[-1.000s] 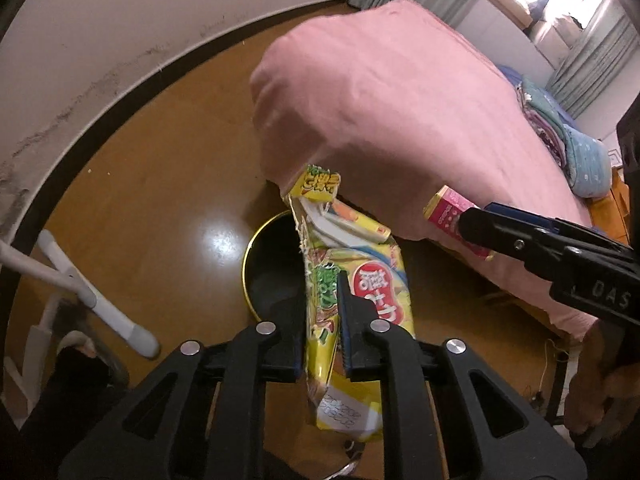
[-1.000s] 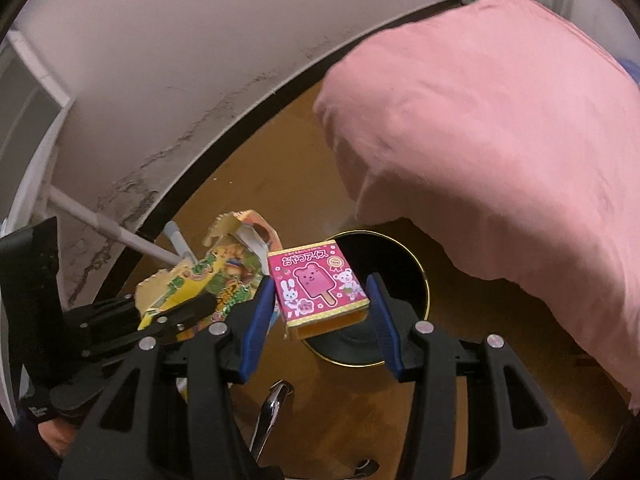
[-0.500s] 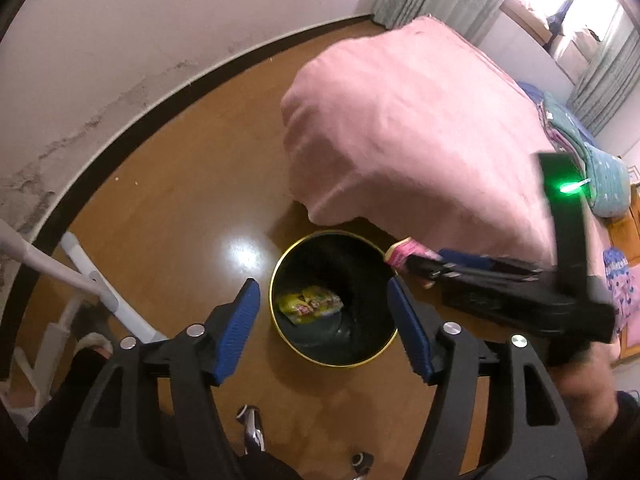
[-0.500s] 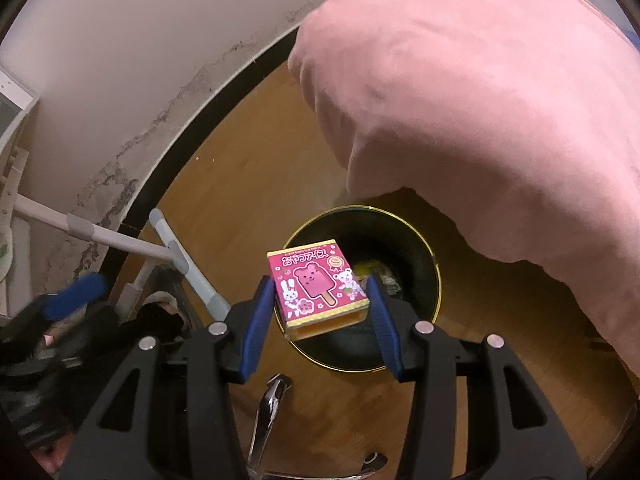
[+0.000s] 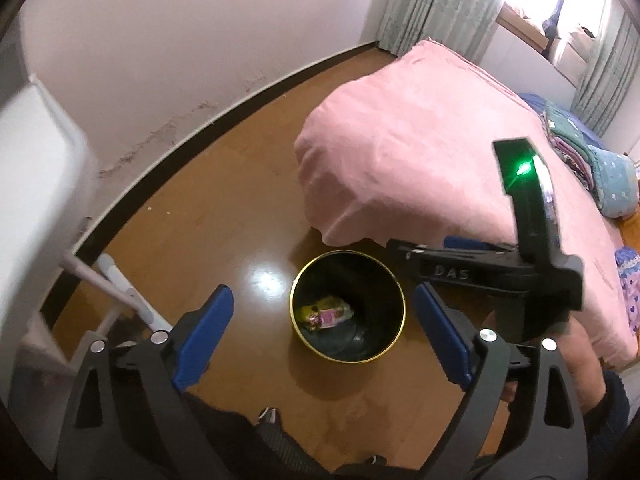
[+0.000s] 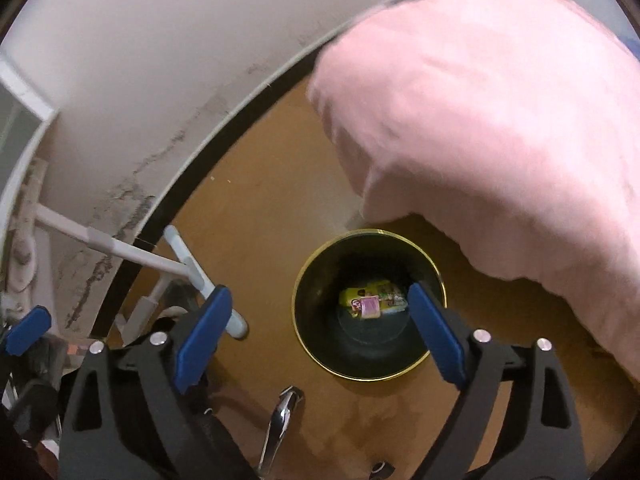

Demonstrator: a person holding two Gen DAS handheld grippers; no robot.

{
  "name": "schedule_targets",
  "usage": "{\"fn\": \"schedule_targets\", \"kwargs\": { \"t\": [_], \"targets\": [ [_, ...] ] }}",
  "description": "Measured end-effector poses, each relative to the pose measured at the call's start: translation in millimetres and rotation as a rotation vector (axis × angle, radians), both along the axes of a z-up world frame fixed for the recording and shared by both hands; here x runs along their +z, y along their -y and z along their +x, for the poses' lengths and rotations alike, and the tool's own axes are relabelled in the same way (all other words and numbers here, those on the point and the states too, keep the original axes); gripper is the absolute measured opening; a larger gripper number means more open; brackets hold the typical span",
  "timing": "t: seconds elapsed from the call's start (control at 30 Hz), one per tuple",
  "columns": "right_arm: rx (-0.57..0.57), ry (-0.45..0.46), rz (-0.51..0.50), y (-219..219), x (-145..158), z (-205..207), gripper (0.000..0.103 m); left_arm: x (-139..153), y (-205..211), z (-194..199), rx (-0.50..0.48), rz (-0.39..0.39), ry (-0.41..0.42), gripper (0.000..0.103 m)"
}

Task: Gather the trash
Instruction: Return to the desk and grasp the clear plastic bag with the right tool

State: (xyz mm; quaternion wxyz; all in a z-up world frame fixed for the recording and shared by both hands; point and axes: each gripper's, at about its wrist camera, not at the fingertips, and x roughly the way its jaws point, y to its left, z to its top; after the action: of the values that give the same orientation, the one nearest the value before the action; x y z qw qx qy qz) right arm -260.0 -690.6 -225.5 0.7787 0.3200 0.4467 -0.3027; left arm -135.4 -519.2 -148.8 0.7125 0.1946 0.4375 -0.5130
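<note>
A black round trash bin with a gold rim stands on the wooden floor beside the bed. At its bottom lie a yellow snack wrapper and a small pink box on top of it. My left gripper hangs above the bin, its jaws opening wide with nothing between them. My right gripper is over the bin too, jaws opening and empty. In the left wrist view the right gripper shows side-on at the bin's right, held by a hand.
A bed under a pink blanket overhangs the floor just behind the bin. A white metal stand sits at the left by the wall. A shiny metal piece lies below the right gripper.
The left gripper opened, dropped the yellow wrapper into the bin and rose. The right gripper then opened and the pink box fell onto the wrapper in the bin.
</note>
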Motion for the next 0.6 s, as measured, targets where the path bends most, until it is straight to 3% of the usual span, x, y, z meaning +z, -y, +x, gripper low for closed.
{"fn": "schedule_targets", "kwargs": {
  "t": [0.33, 0.6],
  "targets": [
    [0.229, 0.094, -0.201, -92.2, 113.0, 40.0, 0.093, 58.7, -74.4, 20.0, 0.087, -0.012, 0.001, 0.092],
    [0.491, 0.208, -0.25, -201.9, 175.1, 115.8, 0.094, 111.4, -195.8, 73.8, 0.231, -0.022, 0.092, 0.093]
  ]
}}
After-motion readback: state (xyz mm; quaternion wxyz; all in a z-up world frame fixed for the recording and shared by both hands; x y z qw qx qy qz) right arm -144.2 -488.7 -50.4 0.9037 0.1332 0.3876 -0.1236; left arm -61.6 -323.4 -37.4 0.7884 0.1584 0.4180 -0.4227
